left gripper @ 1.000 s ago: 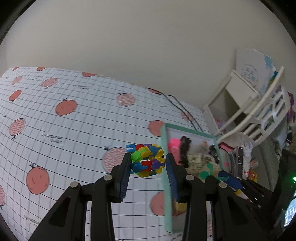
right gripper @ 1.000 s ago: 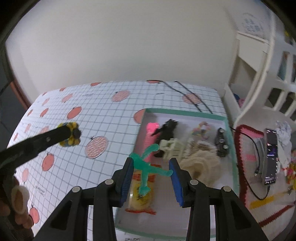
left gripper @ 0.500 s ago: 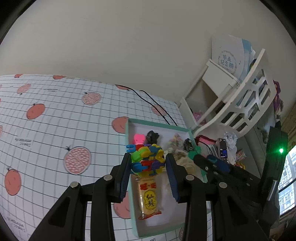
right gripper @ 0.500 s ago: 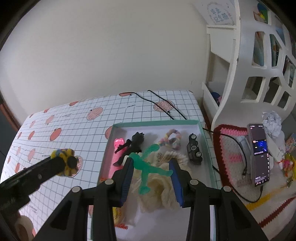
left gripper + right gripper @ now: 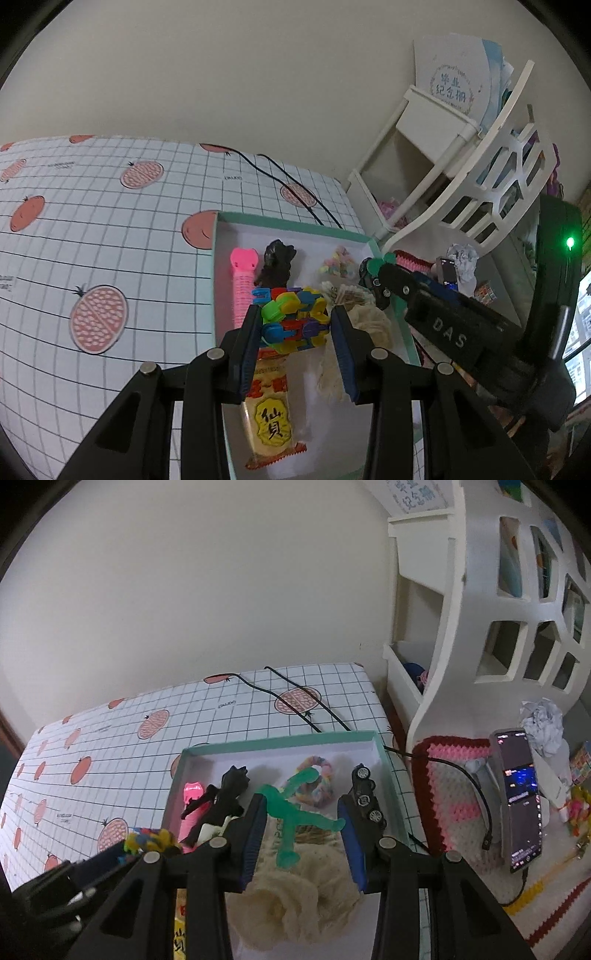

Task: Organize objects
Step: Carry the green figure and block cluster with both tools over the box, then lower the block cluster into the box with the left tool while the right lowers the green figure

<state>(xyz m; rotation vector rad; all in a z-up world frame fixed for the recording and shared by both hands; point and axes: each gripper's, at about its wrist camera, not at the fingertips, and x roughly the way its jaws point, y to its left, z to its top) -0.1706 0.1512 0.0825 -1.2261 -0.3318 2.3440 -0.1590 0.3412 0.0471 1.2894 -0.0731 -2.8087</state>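
Multicoloured plastic link-chain toy (image 5: 293, 317) clamped between the blue pads of the left hand-held gripper (image 5: 295, 334), hanging over the near half of the shallow mint-green-rimmed white box (image 5: 284, 221) on the grid-and-fruit-print tabletop (image 5: 110, 229). From the left wrist view only: a yellow-and-red snack packet (image 5: 273, 417) lying in the box directly under the toy, plus a pink ribbed stick (image 5: 242, 280) along the left wall.

Over to the right wrist view: translucent green stretchy figure (image 5: 295, 812) pinched in the right hand-held gripper (image 5: 301, 832), arms and legs splayed, above a cream crocheted lump (image 5: 295, 893) in the same box. Shown clearly here, half hidden from the other side: black toy car (image 5: 365, 794) by the right wall, pastel bead ring (image 5: 317, 782), black animal figure (image 5: 225, 794). Outside the box, a lit phone (image 5: 521, 794) beside a pink-and-red crochet mat (image 5: 454, 775), and a white shelf unit (image 5: 480, 627) against the wall.
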